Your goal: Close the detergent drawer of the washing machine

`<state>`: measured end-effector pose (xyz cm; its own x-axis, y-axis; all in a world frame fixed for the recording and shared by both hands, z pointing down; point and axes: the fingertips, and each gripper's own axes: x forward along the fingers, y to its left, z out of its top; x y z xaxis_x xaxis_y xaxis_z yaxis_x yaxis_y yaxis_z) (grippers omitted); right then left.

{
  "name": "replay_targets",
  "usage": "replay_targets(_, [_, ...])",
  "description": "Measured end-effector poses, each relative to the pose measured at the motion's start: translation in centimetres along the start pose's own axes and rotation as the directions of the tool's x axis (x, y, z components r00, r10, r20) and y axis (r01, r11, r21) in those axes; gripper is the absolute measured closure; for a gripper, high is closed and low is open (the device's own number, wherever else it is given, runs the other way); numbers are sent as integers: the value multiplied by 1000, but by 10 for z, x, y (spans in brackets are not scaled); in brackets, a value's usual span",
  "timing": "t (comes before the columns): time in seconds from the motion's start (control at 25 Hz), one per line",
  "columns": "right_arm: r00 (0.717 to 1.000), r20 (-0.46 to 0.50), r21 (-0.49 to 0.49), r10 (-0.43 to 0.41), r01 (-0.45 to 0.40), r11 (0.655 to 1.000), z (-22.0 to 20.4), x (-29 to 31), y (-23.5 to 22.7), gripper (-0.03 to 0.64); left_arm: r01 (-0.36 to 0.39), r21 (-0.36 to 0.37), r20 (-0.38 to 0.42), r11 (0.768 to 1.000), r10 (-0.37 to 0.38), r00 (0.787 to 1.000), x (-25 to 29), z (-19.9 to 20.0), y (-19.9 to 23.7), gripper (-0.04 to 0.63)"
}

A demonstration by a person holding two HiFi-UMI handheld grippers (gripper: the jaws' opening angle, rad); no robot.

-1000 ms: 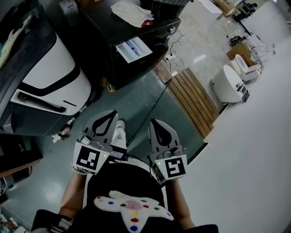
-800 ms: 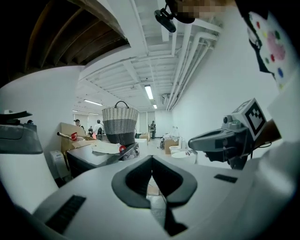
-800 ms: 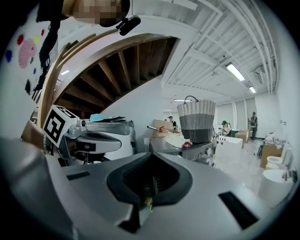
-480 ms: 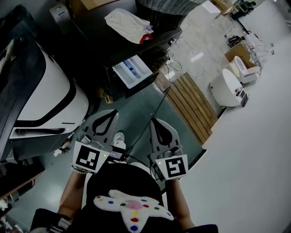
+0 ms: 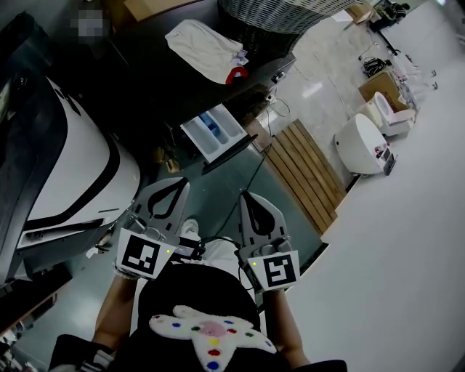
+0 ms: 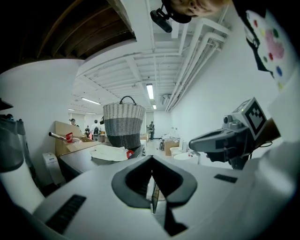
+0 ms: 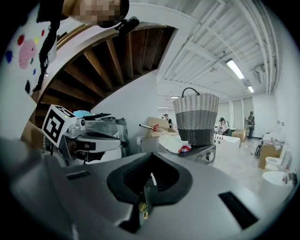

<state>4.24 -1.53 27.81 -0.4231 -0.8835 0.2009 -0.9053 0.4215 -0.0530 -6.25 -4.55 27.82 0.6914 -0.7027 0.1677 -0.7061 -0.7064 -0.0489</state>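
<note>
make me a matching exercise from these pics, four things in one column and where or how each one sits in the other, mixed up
Column one
1. white detergent drawer with a blue compartment
2. white-and-grey woven basket
3. white cloth
4. brown slatted wooden board

Column two
A. lying flat on the floor, to the right of the machine
B. pulled out from the front of the dark washing machine
C. standing upright at the far end of the machine's top
D. lying on the machine's top, next to a small red thing

Pairs: 1-B, 2-C, 3-D, 4-A
</note>
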Motion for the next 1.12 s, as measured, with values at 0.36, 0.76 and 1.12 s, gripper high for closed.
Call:
replay_targets(0.36, [1000,-6,-3,20,-20,1000,6,11,-9,614,-11,-15,-3,1000,11,1000,12,3,5,584])
replay_targets(0.76, [996,16,-23,82,-82,996,20,13,-28,614,-71,-8,-2,997,71,997,21,12,-3,584])
replay_targets(1.12, [994,32,-12,103,-103,995,21,7,-43,614,-120,-49,11,992,120,993,22,16,-13,584])
